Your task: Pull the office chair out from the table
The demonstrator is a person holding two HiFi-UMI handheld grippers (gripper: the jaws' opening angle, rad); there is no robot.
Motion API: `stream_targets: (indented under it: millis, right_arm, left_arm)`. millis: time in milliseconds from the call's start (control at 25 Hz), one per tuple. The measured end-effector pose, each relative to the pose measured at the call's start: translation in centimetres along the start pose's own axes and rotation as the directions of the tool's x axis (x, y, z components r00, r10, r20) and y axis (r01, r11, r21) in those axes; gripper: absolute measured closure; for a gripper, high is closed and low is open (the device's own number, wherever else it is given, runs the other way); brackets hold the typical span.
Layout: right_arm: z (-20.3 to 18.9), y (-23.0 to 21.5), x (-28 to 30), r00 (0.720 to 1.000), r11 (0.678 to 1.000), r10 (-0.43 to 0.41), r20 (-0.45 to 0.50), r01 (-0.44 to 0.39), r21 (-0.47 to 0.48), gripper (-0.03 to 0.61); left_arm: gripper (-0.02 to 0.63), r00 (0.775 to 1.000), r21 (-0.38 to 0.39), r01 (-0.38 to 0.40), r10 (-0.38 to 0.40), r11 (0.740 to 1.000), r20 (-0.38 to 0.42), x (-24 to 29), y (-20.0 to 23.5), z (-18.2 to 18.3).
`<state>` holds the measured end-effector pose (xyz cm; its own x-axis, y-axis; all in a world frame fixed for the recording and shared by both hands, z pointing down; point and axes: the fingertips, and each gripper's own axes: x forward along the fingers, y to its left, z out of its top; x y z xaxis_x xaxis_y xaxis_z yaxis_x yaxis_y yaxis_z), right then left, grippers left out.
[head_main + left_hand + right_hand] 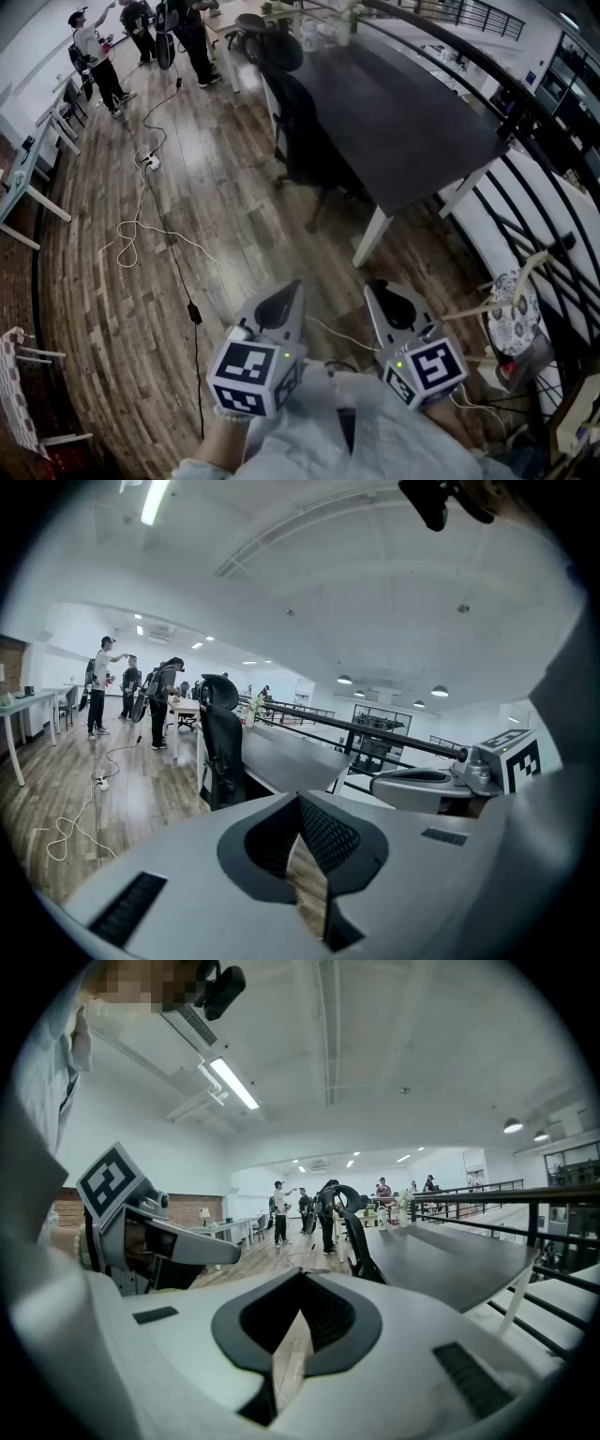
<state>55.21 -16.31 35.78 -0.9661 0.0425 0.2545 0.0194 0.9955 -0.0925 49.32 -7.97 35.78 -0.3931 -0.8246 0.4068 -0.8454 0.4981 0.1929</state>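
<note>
A black office chair (302, 127) stands tucked against the long side of the dark table (412, 122), well ahead of me. My left gripper (292, 287) and right gripper (376, 290) are held side by side low in the head view, both shut and empty, far short of the chair. In the left gripper view the chair (223, 747) stands left of centre beside the table (286, 761), beyond the shut left gripper (301, 804). The right gripper view shows the chair (358, 1234) and table (459, 1265) ahead of the shut right gripper (300, 1281).
White and black cables (141, 225) and a power strip (150, 161) lie on the wooden floor to the left. Several people (103, 56) stand at the far back. A black railing (534, 122) runs along the right, with a patterned round stool (513, 314) near it. White desks (33, 187) line the left wall.
</note>
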Motion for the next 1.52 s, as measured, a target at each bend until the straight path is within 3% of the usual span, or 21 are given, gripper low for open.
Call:
stream_targets:
  millis: [720, 1160, 1520]
  right_arm:
    - [0.4, 1.3, 4.3, 0.999, 0.999, 0.033, -0.035, -0.034, -0.006, 0.575]
    - [2.3, 5.2, 12.8, 0.996, 0.998, 0.062, -0.065, -0.063, -0.022, 0.574]
    - [4.6, 8.5, 20.1, 0.997, 0.999, 0.037, -0.062, -0.039, -0.029, 0.574]
  left_arm:
    - [0.609, 0.999, -0.038, -0.038, 0.038, 0.999, 0.005, 0.2, 4.5, 0.7]
    - [0.609, 0.993, -0.095, -0.117, 0.118, 0.989, 0.001, -1.0, 15.5, 2.7]
    - [0.608, 0.99, -0.09, -0.137, 0.139, 0.986, 0.01, -1.2, 24.9, 5.3]
